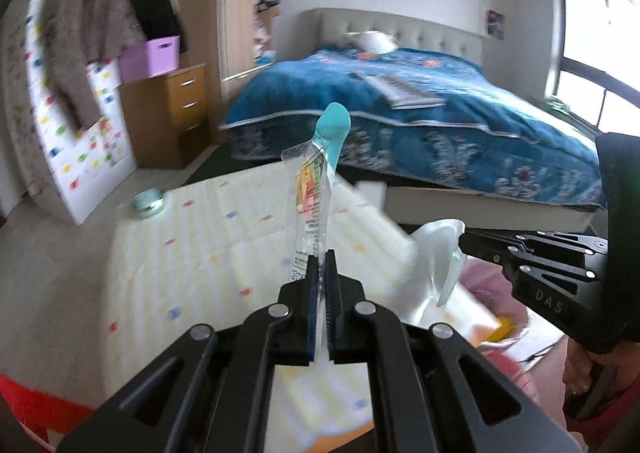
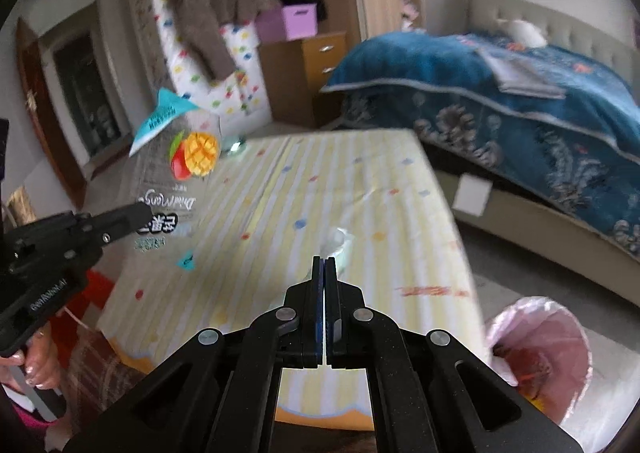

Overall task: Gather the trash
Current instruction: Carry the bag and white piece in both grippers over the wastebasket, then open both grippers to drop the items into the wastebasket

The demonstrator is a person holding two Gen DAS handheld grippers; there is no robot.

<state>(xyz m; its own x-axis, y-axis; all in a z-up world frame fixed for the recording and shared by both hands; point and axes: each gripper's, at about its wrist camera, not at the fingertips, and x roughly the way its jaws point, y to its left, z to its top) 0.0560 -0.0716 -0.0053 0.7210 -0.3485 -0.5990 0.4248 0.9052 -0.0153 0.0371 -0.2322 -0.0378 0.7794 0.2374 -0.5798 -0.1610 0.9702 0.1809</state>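
My left gripper (image 1: 322, 259) is shut on a clear snack wrapper (image 1: 314, 193) with a teal top and mango print, held upright above the striped mat; the wrapper also shows in the right wrist view (image 2: 176, 169) beside the left gripper (image 2: 146, 215). My right gripper (image 2: 324, 261) is shut on a crumpled white tissue (image 2: 336, 243); in the left wrist view the tissue (image 1: 440, 249) hangs from the right gripper (image 1: 462, 241). A bin lined with a pink bag (image 2: 538, 357) stands on the floor at the lower right.
A yellow-striped dotted mat (image 2: 320, 189) covers the floor. A bed with a blue quilt (image 1: 420, 113) stands behind it. A wooden drawer chest (image 1: 176, 109) with a purple box is at the back left. A small teal tin (image 1: 148, 201) lies by the mat's corner.
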